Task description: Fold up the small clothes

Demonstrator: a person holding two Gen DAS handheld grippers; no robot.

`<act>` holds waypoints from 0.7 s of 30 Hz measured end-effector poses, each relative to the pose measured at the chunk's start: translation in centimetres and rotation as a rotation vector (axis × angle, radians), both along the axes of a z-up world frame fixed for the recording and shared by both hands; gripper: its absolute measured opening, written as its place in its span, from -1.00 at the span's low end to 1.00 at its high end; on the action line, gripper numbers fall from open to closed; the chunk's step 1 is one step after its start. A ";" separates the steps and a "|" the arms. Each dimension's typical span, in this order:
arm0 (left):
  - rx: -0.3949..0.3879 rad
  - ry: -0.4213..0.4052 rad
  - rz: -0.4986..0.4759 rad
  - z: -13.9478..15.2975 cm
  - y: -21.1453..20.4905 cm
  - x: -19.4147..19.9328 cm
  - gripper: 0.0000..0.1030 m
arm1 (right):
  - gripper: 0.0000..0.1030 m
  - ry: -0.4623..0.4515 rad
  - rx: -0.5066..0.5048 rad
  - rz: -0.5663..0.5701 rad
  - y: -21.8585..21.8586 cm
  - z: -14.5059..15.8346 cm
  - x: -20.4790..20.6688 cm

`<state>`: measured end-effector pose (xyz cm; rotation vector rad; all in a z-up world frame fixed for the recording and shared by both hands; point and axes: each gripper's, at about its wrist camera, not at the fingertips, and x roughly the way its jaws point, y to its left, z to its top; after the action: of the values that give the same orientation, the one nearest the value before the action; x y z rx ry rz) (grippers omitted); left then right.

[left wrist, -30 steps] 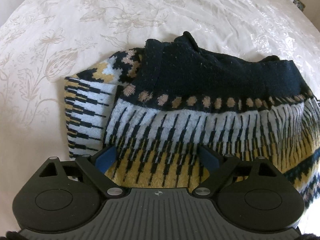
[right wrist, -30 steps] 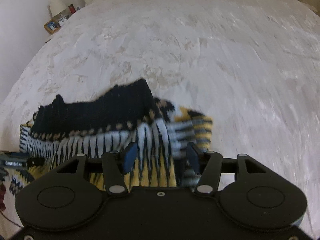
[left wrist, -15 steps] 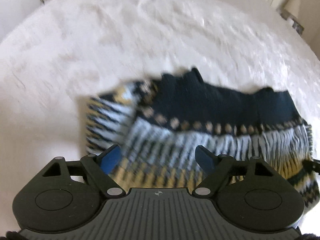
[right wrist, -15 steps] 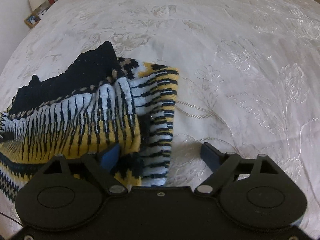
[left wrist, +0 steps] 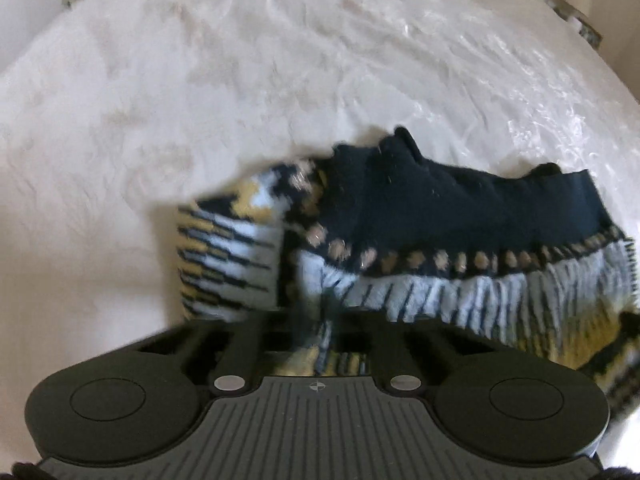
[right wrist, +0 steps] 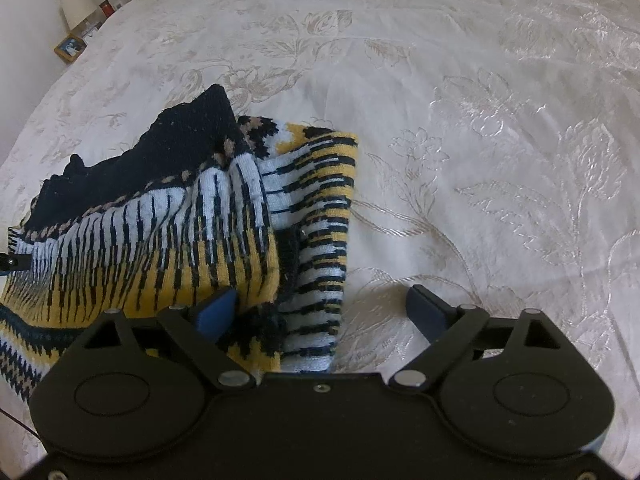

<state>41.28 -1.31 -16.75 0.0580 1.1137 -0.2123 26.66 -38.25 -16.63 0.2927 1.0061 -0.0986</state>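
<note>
On the bed (right wrist: pixel 460 80), white floral bedspread, lies the sweater (right wrist: pixel 168 220), a patterned knit in navy, white and yellow, bunched and partly folded, well in from the far edge. Left gripper (left wrist: pixel 326 332): fingers closed on a pinch of the sweater's near hem, white-and-yellow knit pulled up between them; view blurred, so how deep the pinch goes is unclear. Right gripper (right wrist: pixel 324 312): fingers spread wide and opening, not pressing on anything; the blue left pad touches or sits just beside the yellow body fabric, the striped sleeve (right wrist: pixel 320 240) edge lies between the fingers, and the right pad is over bare bedspread. In the right view the sleeve is already turned in alongside the body, navy collar part toward the far side. In the left view the other sleeve (left wrist: pixel 224 256) also appears folded against the body, navy band across the top. Progress, as a judgement: sleeves in, so roughly midway; the body still looks lumpy and creased and the final fold of hem toward collar is not done. Next likely needs the right fingers to close on the near hem to match the left, then both lift and carry it over. Risk: a one-sided grip skews the fold. Small items (right wrist: pixel 80 36) sit beyond the bed's far left corner.
</note>
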 end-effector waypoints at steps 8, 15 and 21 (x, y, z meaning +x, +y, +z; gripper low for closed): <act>0.074 -0.014 0.066 -0.4 -0.1 0.4 -0.90 | 0.82 0.004 0.003 0.003 -0.1 0.2 -0.3; 0.035 -0.013 0.067 1.6 0.2 -0.2 -0.77 | 0.83 0.008 0.016 0.000 -0.2 0.6 -0.5; -0.087 -0.036 0.096 4.1 -0.8 -2.6 -0.09 | 0.84 -0.002 0.060 -0.030 -0.7 0.8 -1.5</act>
<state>38.67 -2.10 -12.66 -0.0693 1.0672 -0.1732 25.15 -38.96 -15.78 0.3627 1.0043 -0.0958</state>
